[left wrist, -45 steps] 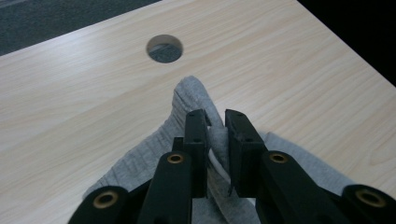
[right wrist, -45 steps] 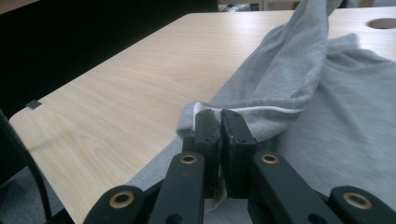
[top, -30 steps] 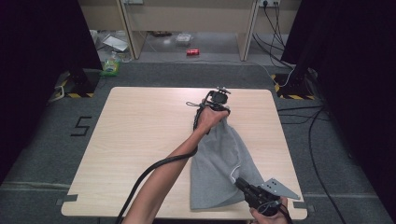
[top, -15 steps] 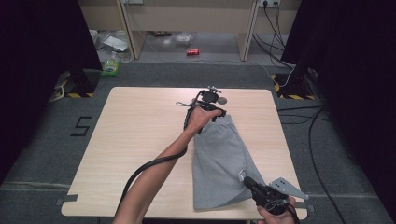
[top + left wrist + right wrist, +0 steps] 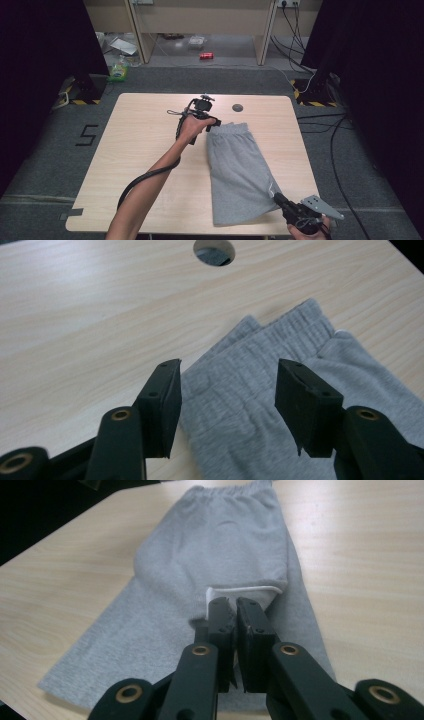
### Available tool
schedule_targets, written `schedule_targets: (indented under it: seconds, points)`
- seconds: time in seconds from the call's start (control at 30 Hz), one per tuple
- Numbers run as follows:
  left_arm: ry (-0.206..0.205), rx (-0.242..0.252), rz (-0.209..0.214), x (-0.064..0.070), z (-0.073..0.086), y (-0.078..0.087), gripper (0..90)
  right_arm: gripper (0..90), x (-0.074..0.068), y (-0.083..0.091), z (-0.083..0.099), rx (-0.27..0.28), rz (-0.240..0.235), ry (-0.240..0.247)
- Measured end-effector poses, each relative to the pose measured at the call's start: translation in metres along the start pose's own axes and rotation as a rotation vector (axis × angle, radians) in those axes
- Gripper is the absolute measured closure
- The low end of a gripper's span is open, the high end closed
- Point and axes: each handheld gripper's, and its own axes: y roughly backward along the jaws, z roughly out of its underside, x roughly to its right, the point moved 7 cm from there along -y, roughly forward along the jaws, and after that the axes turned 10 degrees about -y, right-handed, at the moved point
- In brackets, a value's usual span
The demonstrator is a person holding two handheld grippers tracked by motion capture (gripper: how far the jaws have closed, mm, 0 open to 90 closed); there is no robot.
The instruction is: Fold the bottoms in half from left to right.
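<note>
A pair of grey shorts lies flat on the right half of the wooden table, with its elastic waistband at the far end. My left gripper hovers open just over the waistband's left corner. In the left gripper view the left gripper has grey cloth below the gap between its jaws, and nothing is pinched. At the near edge my right gripper is shut on the shorts' leg hem. In the right gripper view the right gripper has that white-trimmed hem clamped at its tips.
A round cable hole sits in the table just beyond the waistband. On the floor behind lie a red can, a green bottle and clutter. Cables run along the floor at the right.
My left hand has shifted left along the far end of the shorts and its gripper now stands open. The shorts have settled flatter. The right gripper has kept its hold at the near edge.
</note>
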Motion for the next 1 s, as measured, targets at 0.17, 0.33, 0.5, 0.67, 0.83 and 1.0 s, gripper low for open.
schedule_targets:
  seconds: [0.17, 0.33, 0.5, 0.67, 0.83, 1.0]
  points:
    - [0.014, -0.01, 0.004, -0.009, 0.011, 0.001, 43.0, 71.6, 0.005, 0.001, -0.001, -0.007, 0.001, -0.037]
    - [0.029, -0.013, 0.007, -0.015, 0.019, -0.001, 42.4, 63.9, 0.005, -0.007, -0.022, -0.01, 0.017, 0.02]
    - [0.031, -0.013, 0.012, -0.017, 0.024, -0.001, 42.0, 62.0, 0.013, -0.041, -0.042, -0.062, 0.063, 0.068]
    - [0.045, -0.014, 0.024, -0.024, 0.027, 0.003, 41.5, 63.8, 0.022, -0.075, -0.044, -0.151, 0.116, 0.097]
    - [0.052, -0.015, 0.024, -0.028, 0.031, 0.006, 41.4, 64.5, 0.03, -0.092, -0.04, -0.224, 0.146, 0.114]
    - [0.058, -0.018, 0.024, -0.031, 0.034, 0.006, 41.1, 71.2, 0.035, -0.101, -0.031, -0.288, 0.15, 0.122]
